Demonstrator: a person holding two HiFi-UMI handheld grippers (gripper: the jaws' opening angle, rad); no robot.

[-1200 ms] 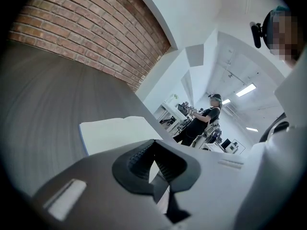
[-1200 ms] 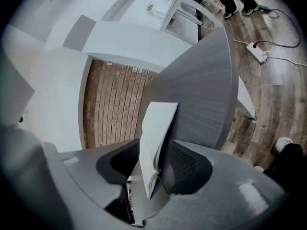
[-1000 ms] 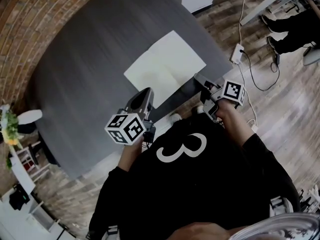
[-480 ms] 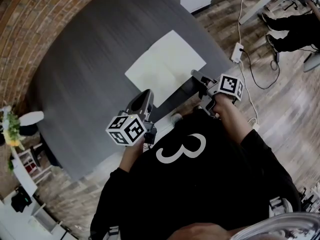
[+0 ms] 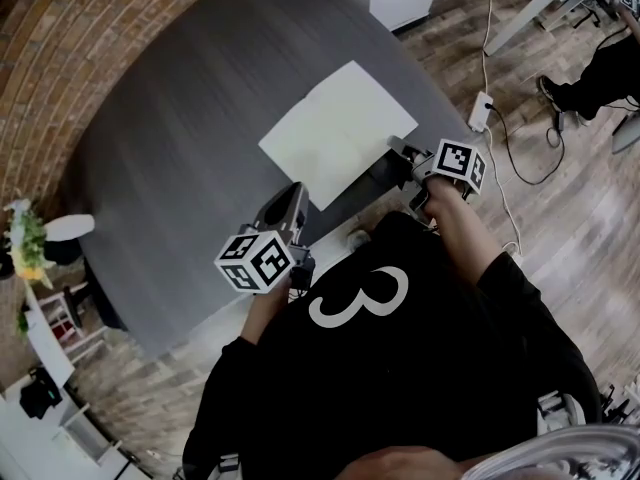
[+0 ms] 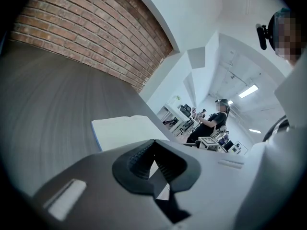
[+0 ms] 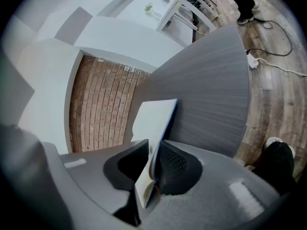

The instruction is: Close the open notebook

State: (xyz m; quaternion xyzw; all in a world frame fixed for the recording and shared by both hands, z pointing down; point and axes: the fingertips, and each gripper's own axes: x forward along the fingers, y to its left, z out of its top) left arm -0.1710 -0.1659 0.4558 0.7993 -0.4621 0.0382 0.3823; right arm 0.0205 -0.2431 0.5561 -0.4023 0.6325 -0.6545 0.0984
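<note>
The open notebook (image 5: 335, 133) lies flat with white pages up on the round grey table (image 5: 180, 148), near its front edge. My right gripper (image 5: 400, 153) is at the notebook's right-hand edge. In the right gripper view its jaws have just been closing, and the blue-covered edge of the notebook (image 7: 156, 116) now stands between the pads, gripped by the right gripper (image 7: 152, 164). My left gripper (image 5: 288, 193) hovers over the table just short of the notebook's near left corner. In the left gripper view the notebook (image 6: 122, 131) lies ahead, and the left gripper (image 6: 156, 169) is shut with nothing in it.
A brick wall (image 5: 60, 28) curves behind the table. A power strip with cables (image 5: 482, 108) lies on the wooden floor to the right. A seated person's legs (image 5: 605, 63) show at the top right. A potted plant (image 5: 25, 243) stands at far left.
My right gripper has slid forward onto the notebook's right edge and closed on it. The left gripper has stayed where it was.
</note>
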